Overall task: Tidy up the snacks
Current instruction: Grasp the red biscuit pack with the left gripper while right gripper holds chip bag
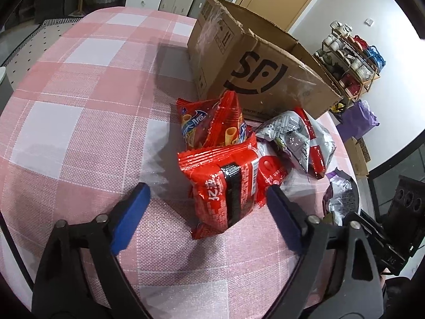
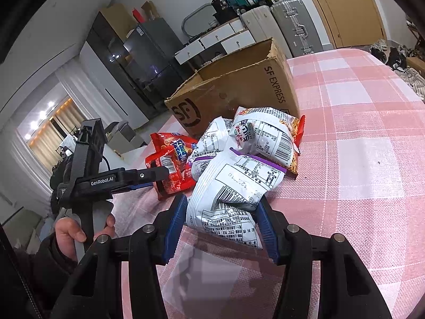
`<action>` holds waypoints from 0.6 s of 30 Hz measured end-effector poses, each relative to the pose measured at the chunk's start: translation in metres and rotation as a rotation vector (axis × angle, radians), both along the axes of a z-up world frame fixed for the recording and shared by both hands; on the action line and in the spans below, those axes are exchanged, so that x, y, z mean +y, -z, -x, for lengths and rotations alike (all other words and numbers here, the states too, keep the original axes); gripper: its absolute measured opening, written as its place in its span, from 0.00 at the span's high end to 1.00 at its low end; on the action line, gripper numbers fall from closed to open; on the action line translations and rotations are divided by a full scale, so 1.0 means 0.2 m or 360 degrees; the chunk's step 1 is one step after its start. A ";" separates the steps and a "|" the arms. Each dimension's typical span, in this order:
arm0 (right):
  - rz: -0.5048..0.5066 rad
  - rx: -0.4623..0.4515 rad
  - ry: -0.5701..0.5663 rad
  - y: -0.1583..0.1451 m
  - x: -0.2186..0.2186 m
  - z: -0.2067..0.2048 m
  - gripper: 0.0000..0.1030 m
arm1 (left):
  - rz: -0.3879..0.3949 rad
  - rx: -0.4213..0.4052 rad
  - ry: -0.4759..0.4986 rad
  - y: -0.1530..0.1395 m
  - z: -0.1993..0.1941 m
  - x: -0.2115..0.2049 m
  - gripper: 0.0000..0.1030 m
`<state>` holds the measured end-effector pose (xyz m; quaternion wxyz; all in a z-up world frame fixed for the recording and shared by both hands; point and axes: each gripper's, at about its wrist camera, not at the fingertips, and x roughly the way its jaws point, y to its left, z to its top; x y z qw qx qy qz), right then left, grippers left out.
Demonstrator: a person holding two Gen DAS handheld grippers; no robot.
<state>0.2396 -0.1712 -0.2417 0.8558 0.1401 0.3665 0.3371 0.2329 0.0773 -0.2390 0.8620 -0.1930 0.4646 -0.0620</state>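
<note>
A pile of snack bags lies on the pink checked tablecloth in front of an open SF cardboard box, which also shows in the right wrist view. My left gripper is open, its blue fingers either side of a red snack bag standing in front of me. Behind it is a red egg-roll bag, and to the right a silver bag. My right gripper is shut on a white-and-purple snack bag. Another white bag lies behind it.
The left gripper and the hand holding it show in the right wrist view, beside the red bags. The table edge runs along the right in the left wrist view, with a shoe rack beyond. Suitcases and cabinets stand behind the box.
</note>
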 end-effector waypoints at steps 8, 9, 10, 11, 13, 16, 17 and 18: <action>0.0005 0.0002 0.0010 0.00 0.00 0.00 0.49 | 0.0058 -0.0027 0.0117 0.00 0.02 -0.02 0.74; 0.0005 0.0003 0.0009 0.00 0.00 0.00 0.49 | 0.0042 -0.0042 0.0124 -0.01 0.03 -0.03 0.74; 0.0008 0.0003 0.0011 0.00 0.00 0.00 0.49 | 0.0042 -0.0061 0.0127 -0.02 0.04 -0.03 0.74; 0.0007 0.0003 0.0011 0.00 0.00 0.01 0.49 | 0.0047 -0.0070 0.0137 -0.02 0.05 -0.03 0.75; 0.0012 -0.0003 0.0012 -0.01 0.00 0.01 0.49 | 0.0048 -0.0070 0.0132 -0.03 0.06 -0.03 0.75; 0.0016 -0.0016 0.0009 -0.02 0.01 0.02 0.49 | 0.0046 -0.0068 0.0112 -0.03 0.09 -0.02 0.75; 0.0017 -0.0020 0.0007 -0.03 0.01 0.03 0.49 | 0.0046 -0.0070 0.0109 -0.04 0.10 -0.01 0.75; 0.0018 -0.0024 0.0007 -0.03 0.01 0.03 0.49 | 0.0048 -0.0071 0.0108 -0.04 0.11 -0.01 0.75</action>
